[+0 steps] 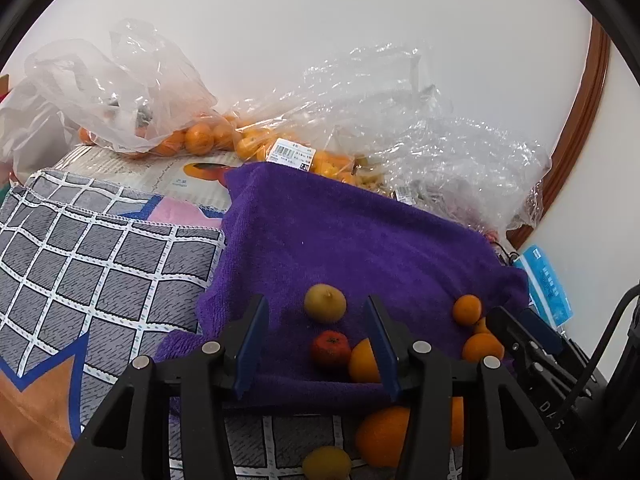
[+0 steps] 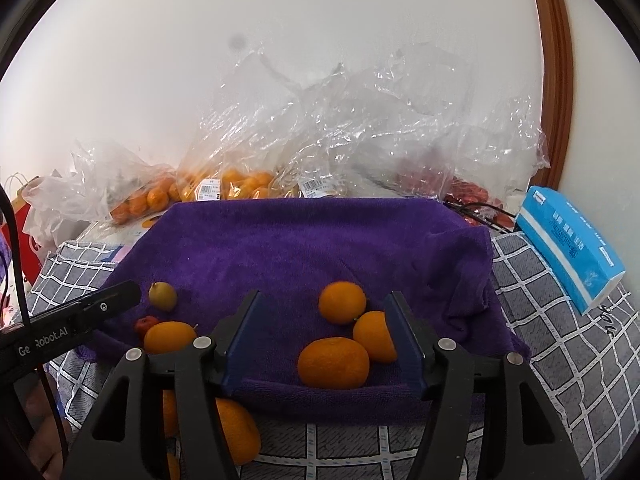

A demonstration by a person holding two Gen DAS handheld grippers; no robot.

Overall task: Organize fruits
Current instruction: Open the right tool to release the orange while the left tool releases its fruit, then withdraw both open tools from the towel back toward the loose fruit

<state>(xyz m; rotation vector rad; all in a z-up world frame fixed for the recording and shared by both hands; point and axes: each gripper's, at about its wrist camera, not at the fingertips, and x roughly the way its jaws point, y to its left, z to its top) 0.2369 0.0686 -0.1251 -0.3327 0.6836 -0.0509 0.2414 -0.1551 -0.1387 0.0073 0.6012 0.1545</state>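
1. Sorting loose fruit onto the purple towel (image 2: 304, 240) is the step I am judging to be in hand; the towel is the biggest item, lying over the grey checked cloth (image 2: 560, 340), with bagged oranges (image 1: 200, 138) and crinkled clear bags (image 2: 380, 120) piled behind it against the wall.
2. I am keeping the blue tissue pack (image 2: 568, 248) on the right out of the working path.
3. I am noting the left gripper (image 1: 316, 344): its jaws are standing spread, pinching nothing, angled down toward the towel's near edge. A red fruit (image 1: 331, 349) and an orange (image 1: 363, 362) are lying between and beneath its fingers, untouched as far as I can tell.
4. I am noting the right gripper (image 2: 324, 340): jaws likewise spread and holding nothing, tilted down, straddling a cluster of three oranges (image 2: 334, 362) that are touching one another.
5. I am judging that a clean pick is calling for centring on one fruit only, since neighbours are touching and round fruit is likely rolling if nudged.
6. I am logging a large orange (image 1: 384, 436) and a yellow fruit (image 1: 326, 462) off the towel on the checked cloth; these are probably still needing a place.
7. I am logging the small yellow-green fruit (image 1: 325, 303) sitting alone, just beyond the left fingers.
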